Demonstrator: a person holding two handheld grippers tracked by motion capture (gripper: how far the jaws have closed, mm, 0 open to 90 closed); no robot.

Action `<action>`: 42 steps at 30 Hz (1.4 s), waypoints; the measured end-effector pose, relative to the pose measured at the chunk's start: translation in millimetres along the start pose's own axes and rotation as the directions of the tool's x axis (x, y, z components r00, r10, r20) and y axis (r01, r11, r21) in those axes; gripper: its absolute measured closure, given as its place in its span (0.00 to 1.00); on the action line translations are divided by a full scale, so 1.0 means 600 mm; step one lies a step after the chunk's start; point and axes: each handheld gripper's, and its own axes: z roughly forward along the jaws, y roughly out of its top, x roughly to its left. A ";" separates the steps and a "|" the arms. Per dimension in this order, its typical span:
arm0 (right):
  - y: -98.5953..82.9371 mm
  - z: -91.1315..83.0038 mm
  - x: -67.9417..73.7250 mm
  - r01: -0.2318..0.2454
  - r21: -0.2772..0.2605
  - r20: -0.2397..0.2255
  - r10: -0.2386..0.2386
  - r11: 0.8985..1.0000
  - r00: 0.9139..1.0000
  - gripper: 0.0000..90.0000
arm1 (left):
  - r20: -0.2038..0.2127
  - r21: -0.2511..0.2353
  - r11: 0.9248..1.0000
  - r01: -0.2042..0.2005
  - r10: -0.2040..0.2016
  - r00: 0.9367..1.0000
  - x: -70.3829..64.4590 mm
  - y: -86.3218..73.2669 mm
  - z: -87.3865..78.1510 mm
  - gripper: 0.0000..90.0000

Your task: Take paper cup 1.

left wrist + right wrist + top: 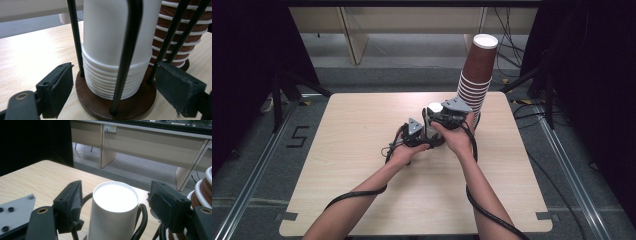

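A stack of upside-down white paper cups (112, 50) stands inside a holder of black wire rods (126, 57) on a round brown base (95, 105). My left gripper (115, 72) is open and low, its jaws to either side of the base and apart from it. The right gripper (116, 190) is open higher up, with the top white cup (115, 207) between its jaws and gaps on both sides. In the high view both grippers, left (424, 135) and right (437, 117), meet at the white stack (434, 106) near the table's middle.
A tall stack of brown paper cups (477, 75) stands just behind and right of the holder, near the table's (362, 150) far right edge. Cables trail from both grippers across the table towards the person. Desks and floor cables lie beyond the table.
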 end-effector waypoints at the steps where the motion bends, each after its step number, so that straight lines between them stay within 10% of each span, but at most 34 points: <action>1: 0.000 0.002 0.001 -0.001 -0.004 0.006 0.001 1.000 1.000 0.32 | -0.005 -0.004 1.000 0.002 -0.002 1.000 -0.002 0.000 0.000 0.16; 18: 0.005 0.014 0.002 -0.033 0.024 0.015 0.032 0.999 0.999 0.34 | -0.095 0.007 0.997 0.072 -0.071 0.993 -0.027 0.001 0.010 0.17; 42: 0.002 0.035 0.004 -0.052 0.077 0.028 0.050 0.996 0.998 0.37 | -0.104 0.064 0.994 0.087 -0.080 0.991 -0.027 0.002 0.022 0.25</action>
